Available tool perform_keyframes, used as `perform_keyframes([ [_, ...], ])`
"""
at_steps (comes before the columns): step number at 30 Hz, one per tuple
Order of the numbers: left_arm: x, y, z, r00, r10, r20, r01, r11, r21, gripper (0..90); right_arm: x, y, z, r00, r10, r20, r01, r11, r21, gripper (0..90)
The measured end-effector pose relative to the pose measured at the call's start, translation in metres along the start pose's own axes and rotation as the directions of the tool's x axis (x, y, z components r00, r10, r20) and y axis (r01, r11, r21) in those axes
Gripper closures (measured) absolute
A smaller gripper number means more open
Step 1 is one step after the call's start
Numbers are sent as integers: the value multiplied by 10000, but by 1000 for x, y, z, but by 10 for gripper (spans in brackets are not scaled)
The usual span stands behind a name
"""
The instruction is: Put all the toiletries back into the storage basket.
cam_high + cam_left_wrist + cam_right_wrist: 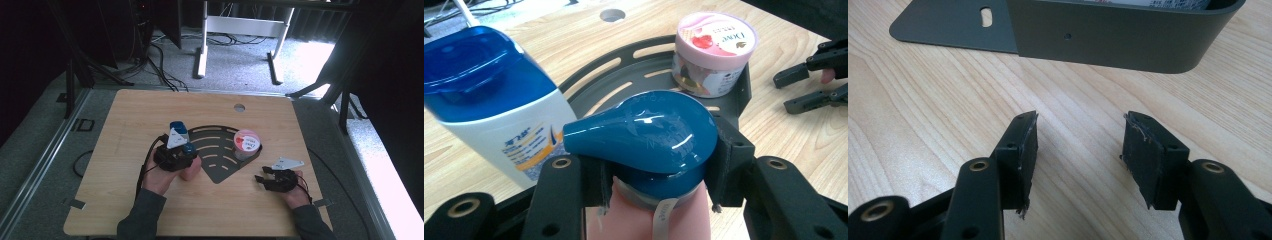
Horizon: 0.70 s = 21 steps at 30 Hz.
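Nearest the left gripper view's lens, the left gripper [656, 172] is clamped on a pink bottle with a teal cap [649, 140]: both black pads press the sides of the cap just below its bulbous top. In the high view the bottle [189, 159] sits at the left edge of the dark metal rack [220, 172], just beside a white shampoo bottle with a blue flip cap [489, 95] that stands on the wooden table [125, 120], outside the rack.

Progress, judged from the layout: one item, a pink-lidded round tub [714, 52], already stands in the rack's far right corner against its raised wall. The pink bottle is gripped but appears not yet set inside the rack. The shampoo bottle is untouched. Placement thus looks roughly one-third complete.

The right gripper [1080, 155] rests low over the table near the rack's right wall, jaws apart with nothing between them. In the high view it [267, 176] lies well apart from the tub.

Materials and shapes:
- Teal cap: glossy moulded plastic, teardrop-shaped, with embossed lettering too faint to read.
- Pink bottle body: matte, rounded, with a clear seal strip at the neck.
- Shampoo bottle: smooth white plastic, printed label, translucent blue cap.
- Tub: short cylinder, printed foil-type lid.
- Rack: fan-shaped, thin dark-grey sheet metal, slotted base, rounded upturned rim.
- Table: light wood-grain laminate with a round cable hole.
- Gripper pads: black rubber, frayed at the edges.
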<state>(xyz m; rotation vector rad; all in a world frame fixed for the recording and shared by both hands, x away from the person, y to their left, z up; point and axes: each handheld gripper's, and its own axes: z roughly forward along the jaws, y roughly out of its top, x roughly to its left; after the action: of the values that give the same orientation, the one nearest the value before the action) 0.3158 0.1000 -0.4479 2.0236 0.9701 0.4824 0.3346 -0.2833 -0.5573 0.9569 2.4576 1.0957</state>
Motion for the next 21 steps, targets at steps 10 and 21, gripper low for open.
perform_keyframes([
  [10,-9,7,3,9996,175,242,-175,9998,16,528,0,0,0,10000,-39,-2,39,10000,0,474],
  [21,-18,15,9,9981,400,468,-403,9992,57,528,0,0,0,10000,-22,-16,22,10000,-20,474],
])
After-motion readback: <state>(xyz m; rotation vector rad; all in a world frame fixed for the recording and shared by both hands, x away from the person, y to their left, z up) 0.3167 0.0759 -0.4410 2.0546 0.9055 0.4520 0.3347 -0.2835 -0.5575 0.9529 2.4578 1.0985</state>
